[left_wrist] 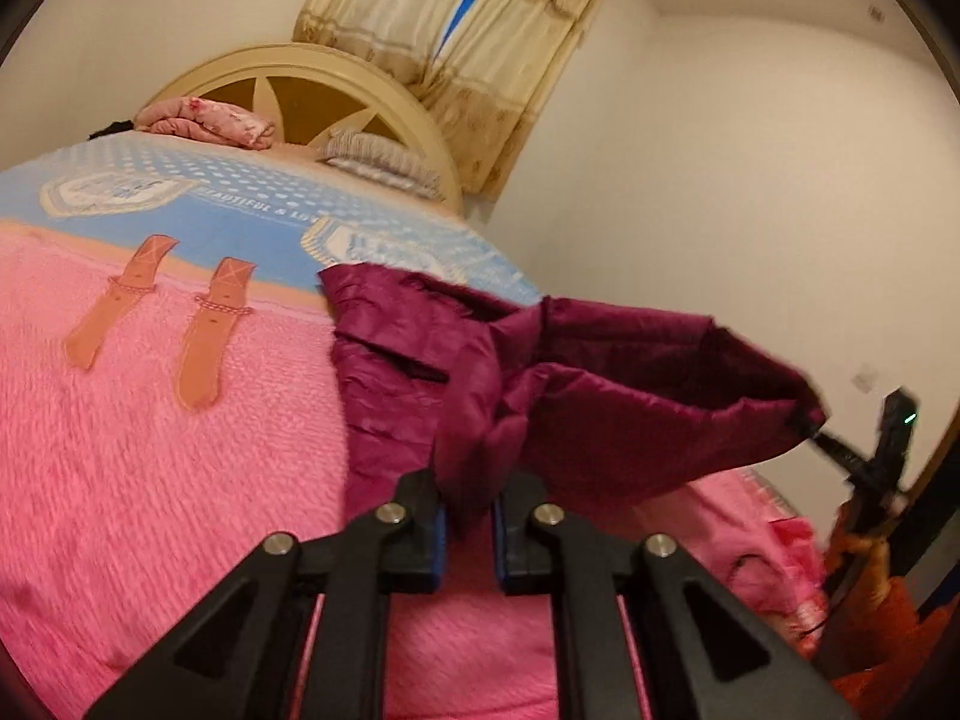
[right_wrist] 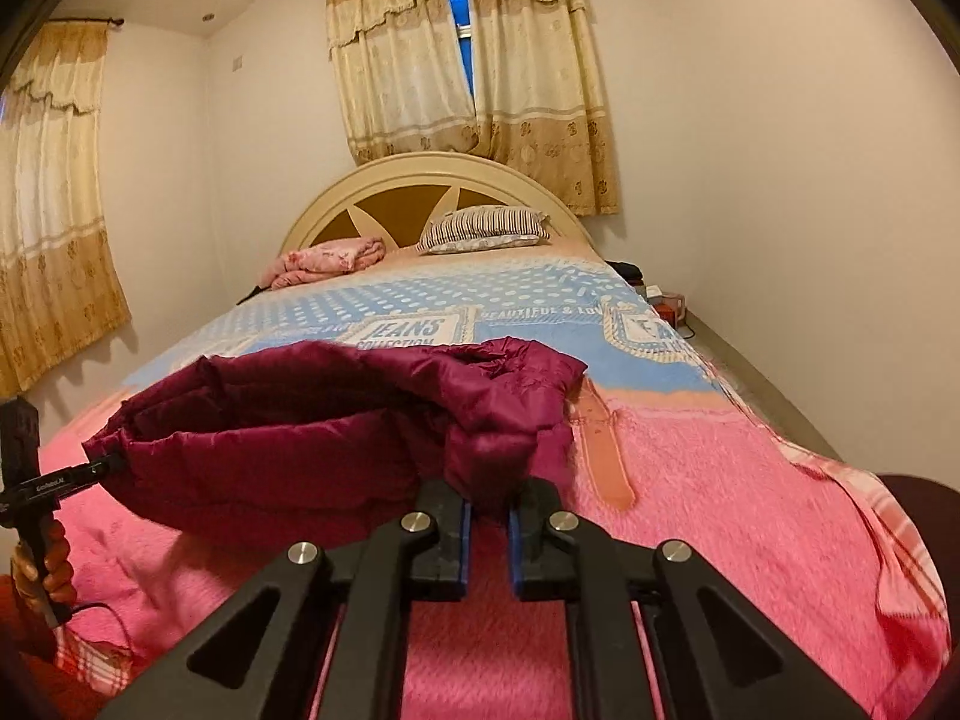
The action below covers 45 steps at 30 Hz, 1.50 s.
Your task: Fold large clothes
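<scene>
The maroon jacket [left_wrist: 540, 372] is smeared by blur at 3 o'clock, and the small bedside clutter [right_wrist: 663, 300] can't be made out.

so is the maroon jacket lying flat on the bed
No, the jacket is held up off the pink blanket, one end pinched in the left gripper, the other in the right gripper.
</scene>
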### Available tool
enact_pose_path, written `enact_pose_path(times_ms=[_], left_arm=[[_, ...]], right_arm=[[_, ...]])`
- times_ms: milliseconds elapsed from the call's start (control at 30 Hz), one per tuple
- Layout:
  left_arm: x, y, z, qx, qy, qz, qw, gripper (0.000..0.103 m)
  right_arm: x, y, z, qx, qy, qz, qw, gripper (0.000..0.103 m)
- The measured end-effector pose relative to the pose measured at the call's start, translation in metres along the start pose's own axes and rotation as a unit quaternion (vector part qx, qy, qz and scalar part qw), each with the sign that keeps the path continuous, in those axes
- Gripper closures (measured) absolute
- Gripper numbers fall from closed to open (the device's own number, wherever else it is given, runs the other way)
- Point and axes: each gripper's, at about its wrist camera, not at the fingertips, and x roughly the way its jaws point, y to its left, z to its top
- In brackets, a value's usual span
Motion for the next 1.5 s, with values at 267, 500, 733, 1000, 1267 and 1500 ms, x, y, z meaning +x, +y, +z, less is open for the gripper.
enact_pose_path(times_ms=[267,500,733,1000,1267,1500], left_arm=[[-0.058,-0.032,-0.014,0.06,-0.043,-0.057,0.9956,0.092],[-0.08,-0.054,0.008,0.085,-0.079,-0.079,0.99,0.091],[-0.005,-0.038,0.098,0.046,-0.068,-0.016,0.9965,0.091],[0.146,-0.006,0.172,0.022,-0.017,0.106,0.9939,0.091],[0.269,0.027,0.143,0.024,0.049,0.28,0.9584,0.091],[0.319,0.058,0.103,0.015,0.116,0.325,0.9384,0.091]], right_arm=[[-0.077,0.008,-0.019,-0.009,-0.024,0.0,1.0,0.096],[-0.126,-0.002,0.001,-0.004,-0.058,-0.015,0.998,0.096],[-0.054,-0.015,0.059,-0.015,-0.07,-0.008,0.997,0.096],[0.141,-0.053,0.123,0.024,-0.004,-0.047,0.999,0.096],[0.301,-0.08,0.07,0.056,0.099,-0.116,0.987,0.096],[0.345,-0.094,0.026,0.074,0.152,-0.113,0.979,0.096]])
